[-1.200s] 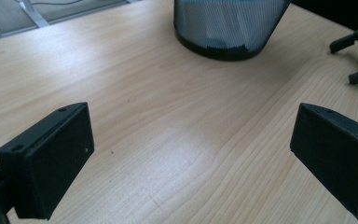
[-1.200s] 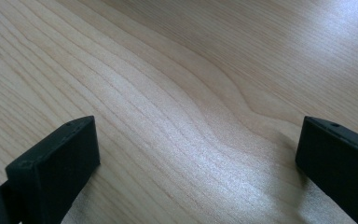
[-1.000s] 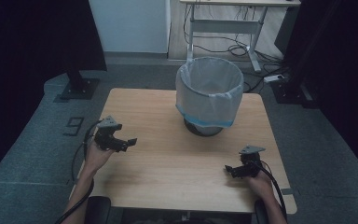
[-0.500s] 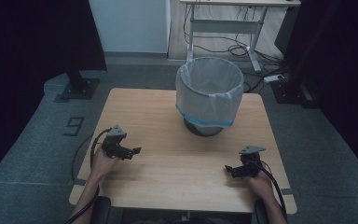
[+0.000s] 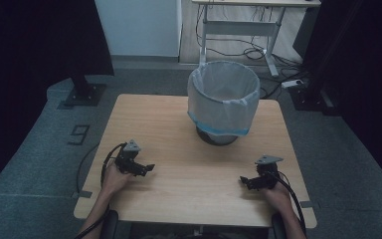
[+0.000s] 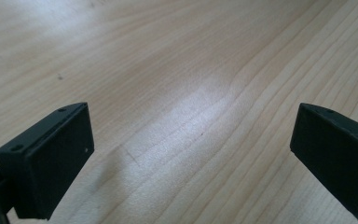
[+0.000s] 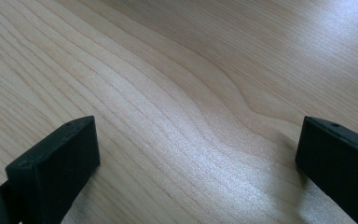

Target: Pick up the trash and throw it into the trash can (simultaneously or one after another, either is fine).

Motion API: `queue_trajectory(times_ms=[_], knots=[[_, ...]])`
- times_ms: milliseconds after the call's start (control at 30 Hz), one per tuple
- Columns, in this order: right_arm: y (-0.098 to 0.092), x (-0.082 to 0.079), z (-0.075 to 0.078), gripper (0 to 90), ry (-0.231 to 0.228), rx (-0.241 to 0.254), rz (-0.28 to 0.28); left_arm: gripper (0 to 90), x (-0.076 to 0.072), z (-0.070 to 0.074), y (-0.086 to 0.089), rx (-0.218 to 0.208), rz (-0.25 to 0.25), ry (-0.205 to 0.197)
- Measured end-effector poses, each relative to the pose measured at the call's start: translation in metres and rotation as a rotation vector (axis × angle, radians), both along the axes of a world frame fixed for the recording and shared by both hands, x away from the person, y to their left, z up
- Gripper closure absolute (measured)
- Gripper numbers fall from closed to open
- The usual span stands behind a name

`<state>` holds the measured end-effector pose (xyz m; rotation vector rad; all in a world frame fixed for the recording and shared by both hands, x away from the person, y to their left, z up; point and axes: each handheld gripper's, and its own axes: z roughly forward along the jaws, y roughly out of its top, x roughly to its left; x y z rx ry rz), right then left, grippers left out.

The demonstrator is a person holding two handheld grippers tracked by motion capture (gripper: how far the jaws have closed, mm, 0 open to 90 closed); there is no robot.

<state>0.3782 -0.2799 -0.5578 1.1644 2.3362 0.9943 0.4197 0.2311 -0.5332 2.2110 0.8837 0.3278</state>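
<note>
My left gripper [image 5: 148,168] rests low over the wooden table [image 5: 194,189] near its front left, held by a hand. Its black jaws stand wide apart in the left gripper view, open [image 6: 191,154] with bare wood between them. My right gripper [image 5: 243,181] sits near the front right of the table, also in a hand. Seen in the right gripper view it is open [image 7: 196,158] over plain wood grain, holding nothing.
A round bin [image 5: 224,102] lined with a white bag stands at the back middle of the table. Cables trail from both grippers toward the front edge. A desk frame [image 5: 238,30] and dark stands lie beyond the table on the grey floor.
The left gripper has moved right and toward the front, from the table's left edge to over the tabletop. The right gripper has stayed put.
</note>
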Motion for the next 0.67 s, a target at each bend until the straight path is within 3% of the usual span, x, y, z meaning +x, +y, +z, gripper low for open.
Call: queue_trajectory(times_ms=[300,667], knots=[[0.0,0.0,0.0,0.0,-0.001,0.0,0.0,0.0,0.0,-0.013,-0.011,0.078,-0.018,0.02],[0.0,0.0,0.0,0.0,-0.001,0.0,-0.001,0.0,0.0,-0.015,-0.013,0.066,-0.012,0.023]])
